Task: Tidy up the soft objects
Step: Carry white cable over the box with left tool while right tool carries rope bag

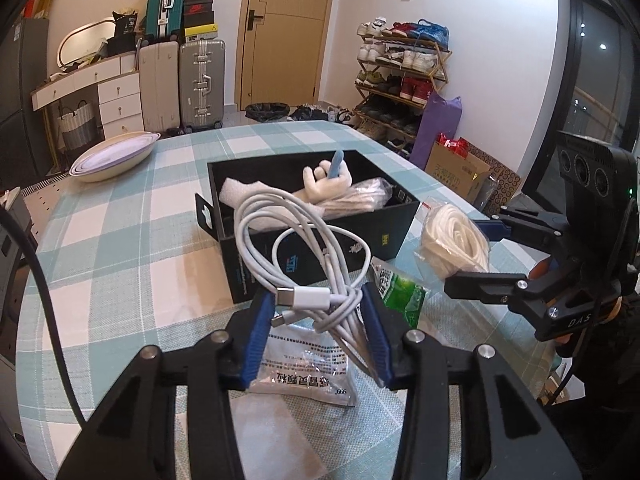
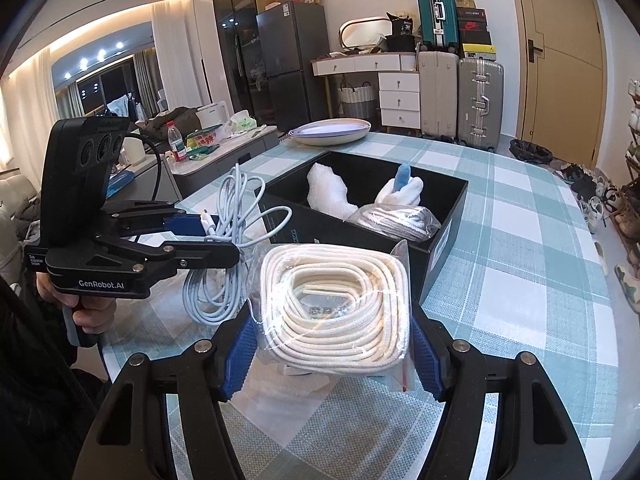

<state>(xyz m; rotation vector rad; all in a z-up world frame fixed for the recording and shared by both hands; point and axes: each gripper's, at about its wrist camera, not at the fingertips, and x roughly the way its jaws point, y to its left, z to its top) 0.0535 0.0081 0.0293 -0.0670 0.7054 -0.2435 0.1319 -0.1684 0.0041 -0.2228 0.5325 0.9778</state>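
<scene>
My left gripper (image 1: pixel 316 320) is shut on a coiled white USB cable (image 1: pixel 304 248) and holds it just in front of the black box (image 1: pixel 316 252); the cable also shows in the right wrist view (image 2: pixel 228 240). My right gripper (image 2: pixel 332 344) is shut on a bagged coil of white rope (image 2: pixel 336 304), held near the box's right corner; it also shows in the left wrist view (image 1: pixel 456 236). The box (image 2: pixel 444 240) holds a white foam piece (image 2: pixel 328 192), a white glove with a blue item (image 2: pixel 404 188) and a bagged rope bundle (image 2: pixel 400 218).
A silver sachet (image 1: pixel 308 368) and a green packet (image 1: pixel 400 296) lie on the checked tablecloth (image 1: pixel 120 240) by the box. A stack of oval bowls (image 1: pixel 116 156) sits at the table's far left. Suitcases, drawers and a shoe rack stand beyond.
</scene>
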